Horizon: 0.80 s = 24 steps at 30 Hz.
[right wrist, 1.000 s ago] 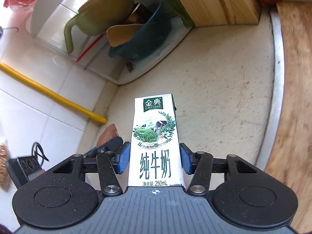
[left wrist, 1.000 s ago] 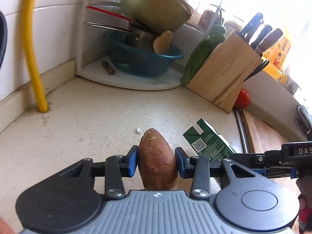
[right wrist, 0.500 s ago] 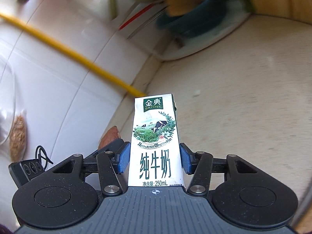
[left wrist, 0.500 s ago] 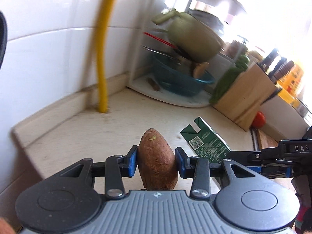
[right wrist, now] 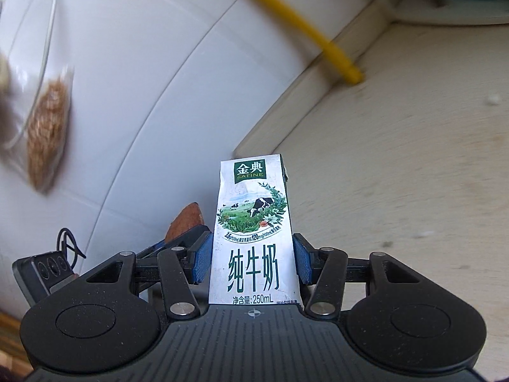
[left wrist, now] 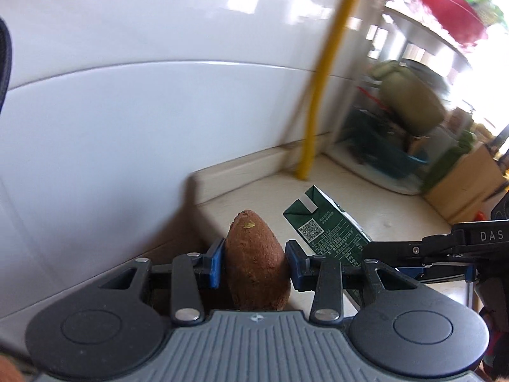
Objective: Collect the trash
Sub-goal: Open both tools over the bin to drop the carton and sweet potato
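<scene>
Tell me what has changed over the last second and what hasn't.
Both grippers have swung left, away from the dish rack corner toward the white tiled wall and the counter's end; the yellow pipe now sits to the right in the left wrist view. Nothing was picked up or released. The left gripper still clamps the sweet potato, and the right gripper still clamps the milk carton.

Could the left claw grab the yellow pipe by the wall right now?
Probably not. The left claw is already shut on the brown sweet potato, so nothing else fits, though the yellow pipe stands unblocked ahead.
</scene>
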Available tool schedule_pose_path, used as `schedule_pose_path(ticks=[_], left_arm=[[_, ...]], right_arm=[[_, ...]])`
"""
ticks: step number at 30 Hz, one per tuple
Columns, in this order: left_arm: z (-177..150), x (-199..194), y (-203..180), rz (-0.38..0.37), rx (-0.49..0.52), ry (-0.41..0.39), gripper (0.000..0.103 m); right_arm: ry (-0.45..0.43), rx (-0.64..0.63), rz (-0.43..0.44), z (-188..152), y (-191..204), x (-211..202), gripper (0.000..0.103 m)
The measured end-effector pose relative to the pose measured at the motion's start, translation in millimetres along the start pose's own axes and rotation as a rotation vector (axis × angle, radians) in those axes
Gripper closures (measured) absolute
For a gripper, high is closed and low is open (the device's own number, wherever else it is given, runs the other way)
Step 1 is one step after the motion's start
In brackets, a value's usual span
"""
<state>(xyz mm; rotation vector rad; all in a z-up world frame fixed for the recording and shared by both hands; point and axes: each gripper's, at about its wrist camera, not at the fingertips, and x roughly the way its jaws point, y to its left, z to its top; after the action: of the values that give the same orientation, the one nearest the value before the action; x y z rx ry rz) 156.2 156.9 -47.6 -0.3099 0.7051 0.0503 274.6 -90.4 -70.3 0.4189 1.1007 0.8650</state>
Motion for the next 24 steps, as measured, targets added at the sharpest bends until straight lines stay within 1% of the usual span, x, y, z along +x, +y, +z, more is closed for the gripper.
schedule_pose_path(ticks=[4,7,9,11,13,16,17,19,20,22,24], left_arm=[[-12.4,-11.0,28.8,0.062,-0.054,0.016,0.067],[-22.1,-17.8,48.5,0.108,-0.088,0.029,0.067],[-27.1,-22.4,60.7,0.132,-0.111,0.027,0.067],[-31.0,-25.8,72.5,0.150,-0.132,0.026,0.067],[-35.2,-23.3,82.5,0.167,-0.147,0.039,0.067],[-47.1,-12.2,95.6,0.209,-0.158,0.087,0.067],[-51.6,-7.5,100.0,0.217,-0.166,0.117,0.065],[-58.8,-0.2,105.9,0.218,-0.187,0.167,0.060],[-62.1,1.1,107.9,0.217,-0.192,0.181,0.058],[-64.1,1.9,110.3,0.209,-0.191,0.189,0.058],[-61.3,1.7,112.1,0.205,-0.188,0.186,0.052]], right_arm=[[0.072,-0.046,0.022,-4.4,20.6,29.9,0.042],[0.129,-0.088,0.019,-9.9,35.0,56.0,0.042],[0.162,-0.104,0.033,-13.4,43.1,72.2,0.043],[0.183,-0.123,0.024,-15.4,50.1,89.4,0.043],[0.197,-0.150,0.000,-17.7,53.1,105.7,0.043],[0.234,-0.135,-0.006,-20.3,52.7,128.5,0.042],[0.242,-0.137,-0.010,-21.6,53.5,132.7,0.041],[0.257,-0.139,-0.012,-24.0,53.8,136.2,0.036],[0.260,-0.141,-0.020,-24.3,54.0,138.1,0.036],[0.256,-0.149,-0.043,-23.8,55.1,140.1,0.035],[0.245,-0.156,-0.072,-24.1,57.7,139.4,0.029]])
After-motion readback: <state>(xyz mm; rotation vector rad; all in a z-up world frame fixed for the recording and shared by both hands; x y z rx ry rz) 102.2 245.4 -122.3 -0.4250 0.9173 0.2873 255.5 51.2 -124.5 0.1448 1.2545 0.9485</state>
